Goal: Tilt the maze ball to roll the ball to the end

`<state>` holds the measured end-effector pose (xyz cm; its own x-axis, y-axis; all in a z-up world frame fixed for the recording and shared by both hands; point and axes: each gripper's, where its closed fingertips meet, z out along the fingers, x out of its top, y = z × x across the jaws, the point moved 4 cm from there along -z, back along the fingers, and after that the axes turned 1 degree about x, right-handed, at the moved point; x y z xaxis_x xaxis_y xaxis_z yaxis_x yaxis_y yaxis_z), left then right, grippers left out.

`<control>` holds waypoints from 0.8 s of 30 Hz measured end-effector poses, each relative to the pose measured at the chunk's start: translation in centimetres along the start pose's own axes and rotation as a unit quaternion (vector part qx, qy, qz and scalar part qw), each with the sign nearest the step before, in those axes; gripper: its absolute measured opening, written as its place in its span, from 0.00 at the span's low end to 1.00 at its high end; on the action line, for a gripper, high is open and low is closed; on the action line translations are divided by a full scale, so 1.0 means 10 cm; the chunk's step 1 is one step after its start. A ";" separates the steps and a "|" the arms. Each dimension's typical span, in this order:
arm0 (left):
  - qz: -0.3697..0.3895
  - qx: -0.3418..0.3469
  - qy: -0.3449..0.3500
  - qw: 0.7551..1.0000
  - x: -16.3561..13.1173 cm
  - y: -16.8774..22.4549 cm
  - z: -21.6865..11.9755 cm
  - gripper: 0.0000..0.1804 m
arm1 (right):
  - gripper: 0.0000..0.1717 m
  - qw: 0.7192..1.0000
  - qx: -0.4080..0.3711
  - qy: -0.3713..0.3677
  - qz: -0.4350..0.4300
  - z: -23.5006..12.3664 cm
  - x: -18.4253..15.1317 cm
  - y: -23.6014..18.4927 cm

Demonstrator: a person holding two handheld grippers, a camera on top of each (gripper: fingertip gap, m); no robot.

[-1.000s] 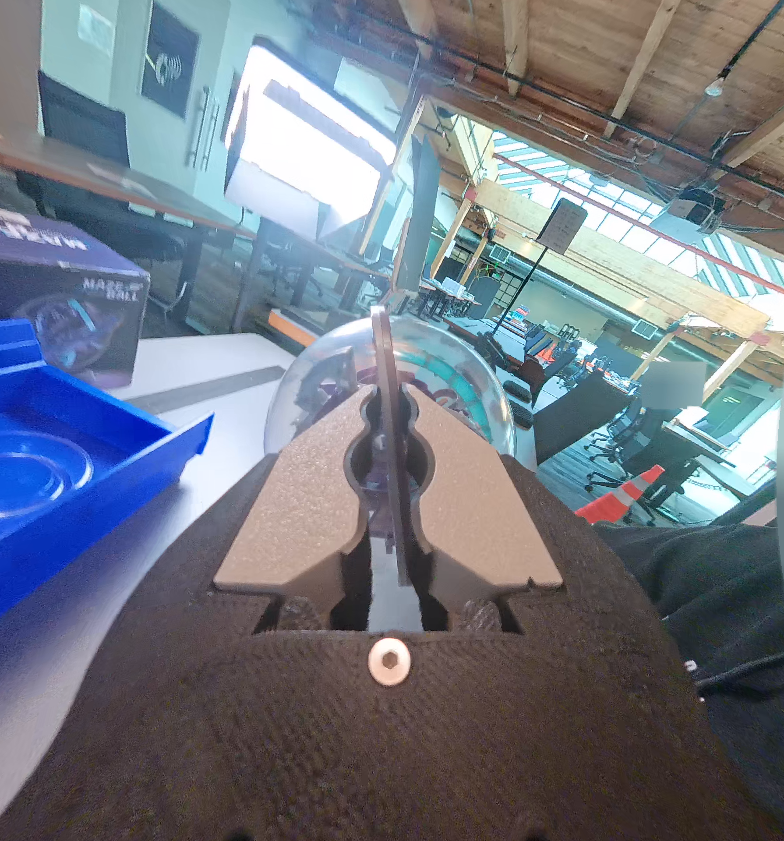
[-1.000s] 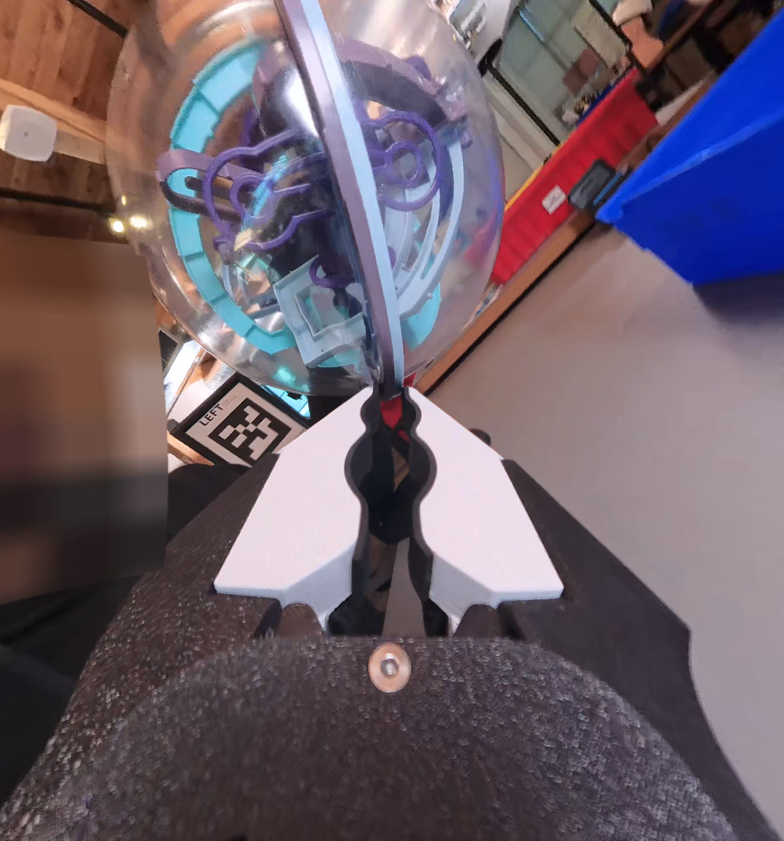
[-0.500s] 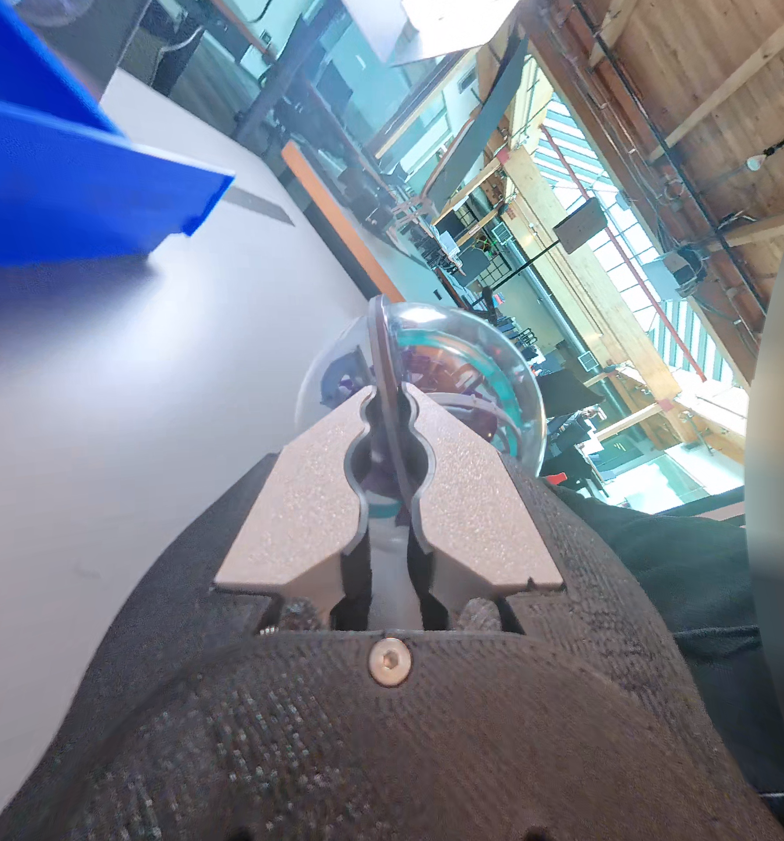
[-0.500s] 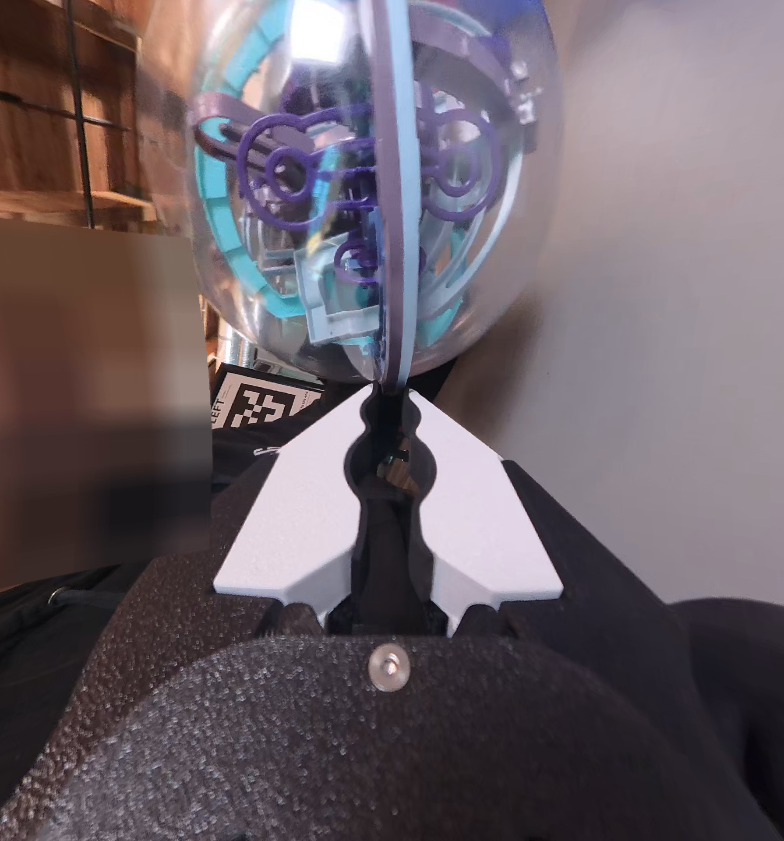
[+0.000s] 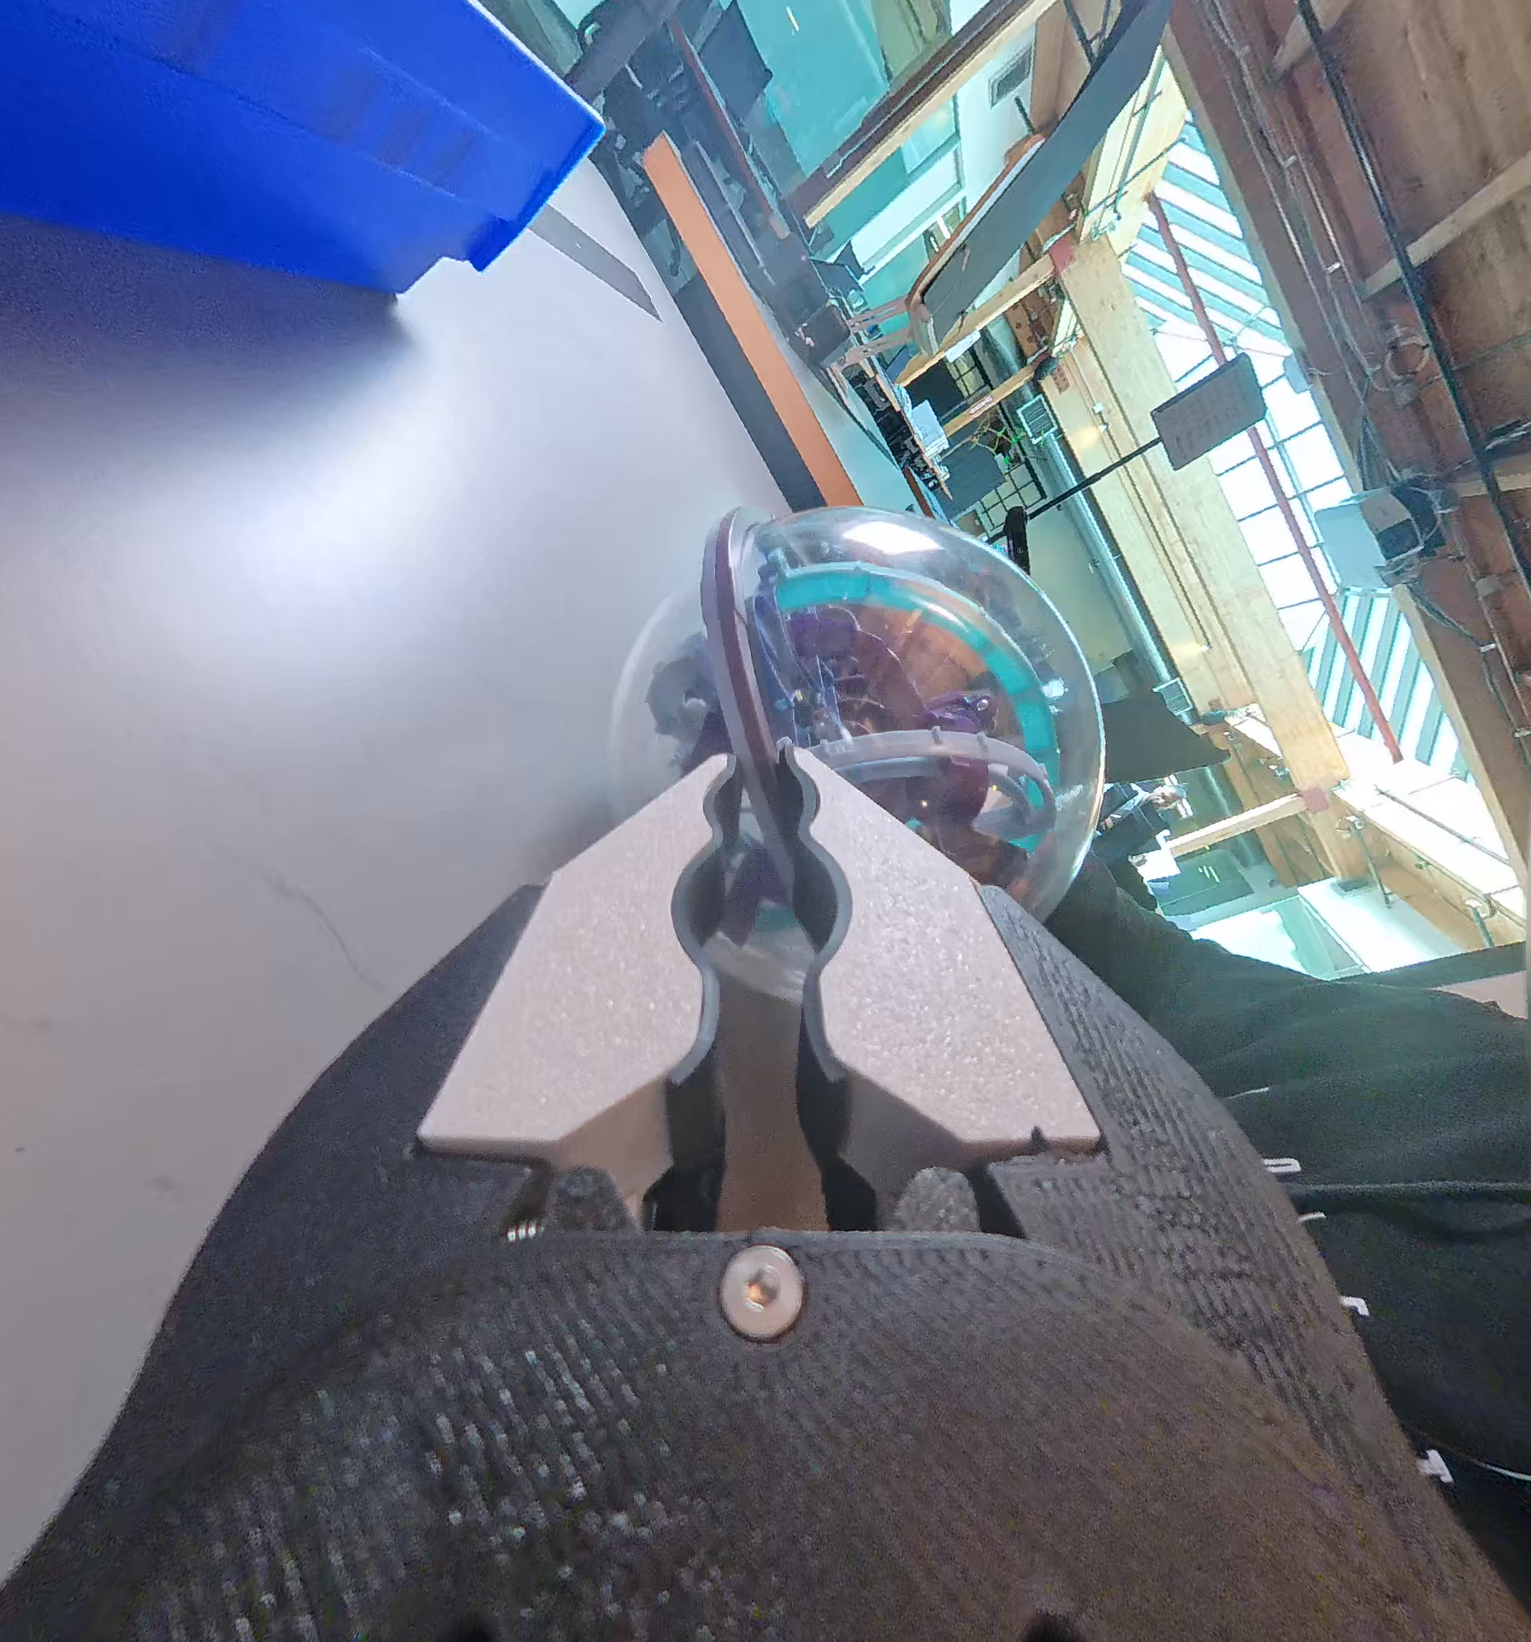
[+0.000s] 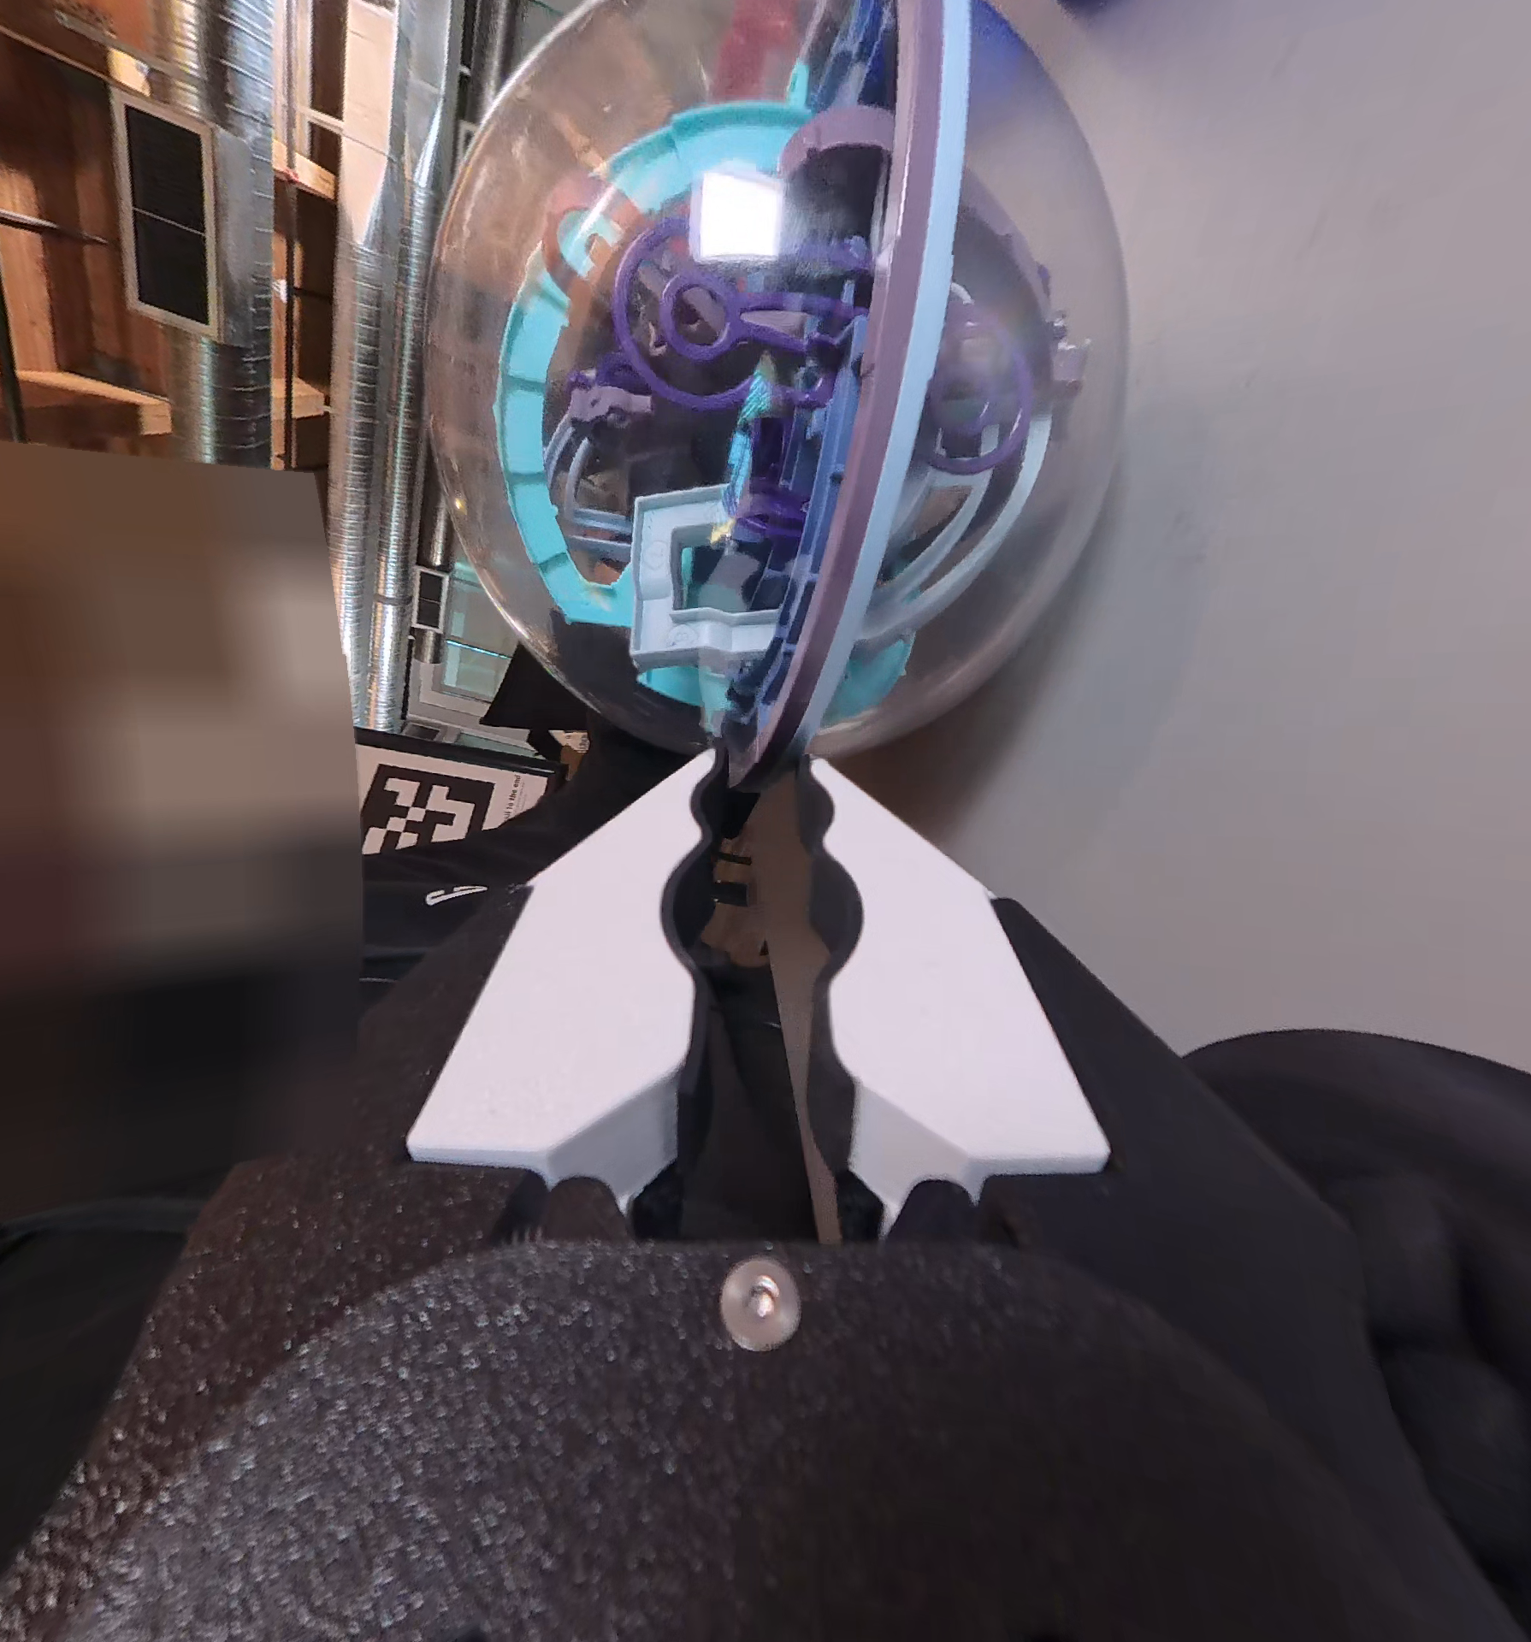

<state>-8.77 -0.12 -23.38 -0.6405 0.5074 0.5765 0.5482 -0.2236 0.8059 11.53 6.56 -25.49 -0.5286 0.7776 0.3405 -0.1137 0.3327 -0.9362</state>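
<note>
The maze ball [image 5: 904,711] is a clear sphere with teal and purple tracks inside and a purple-grey rim around its middle. It is held up in the air beside the grey table [image 5: 211,622]. My left gripper [image 5: 757,755] is shut on the rim, which runs slanted between its grey fingertips. In the right wrist view the ball [image 6: 744,400] fills the upper middle. My right gripper [image 6: 762,769] has its white fingers parted. Only the rim's lower edge dips between the tips, leaning on the left one, with a dark gap on the right. The small ball inside cannot be made out.
A blue plastic bin [image 5: 255,133] stands on the table at the upper left of the left wrist view. A person's dark sleeve [image 5: 1366,1111] lies to the right. A black-and-white marker tag [image 6: 442,800] on the other gripper shows behind the ball.
Both grippers have rolled over with the ball, so the table has swung to one side. The right fingers have parted and the rim now sits slanted at their tips instead of straight between them.
</note>
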 end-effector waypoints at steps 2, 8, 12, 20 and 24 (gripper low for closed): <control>0.000 -0.003 0.001 1.000 -0.03 0.02 0.00 0.03 | 0.08 1.000 -0.014 0.004 -0.015 -0.03 0.02 0.01; -0.004 -0.011 0.005 1.000 -0.09 0.06 -0.02 0.03 | 0.13 0.994 -0.066 0.027 -0.087 -0.14 0.05 -0.01; -0.008 -0.015 0.006 1.000 -0.12 0.09 -0.04 0.03 | 0.16 0.986 -0.096 0.049 -0.127 -0.22 0.06 -0.04; -0.005 -0.023 0.011 1.000 -0.16 0.16 -0.04 0.03 | 0.23 0.980 -0.126 0.040 -0.146 -0.18 -0.03 -0.01; -0.007 -0.021 0.014 1.000 -0.19 0.15 -0.07 0.03 | 0.19 0.982 -0.121 0.038 -0.138 -0.17 -0.01 0.02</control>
<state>-7.09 -1.97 -23.13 -0.6636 0.4869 0.5679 0.5165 -0.2509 0.8187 12.98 7.43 -25.59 -0.4399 0.6749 0.5925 -0.0348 0.6464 -0.7622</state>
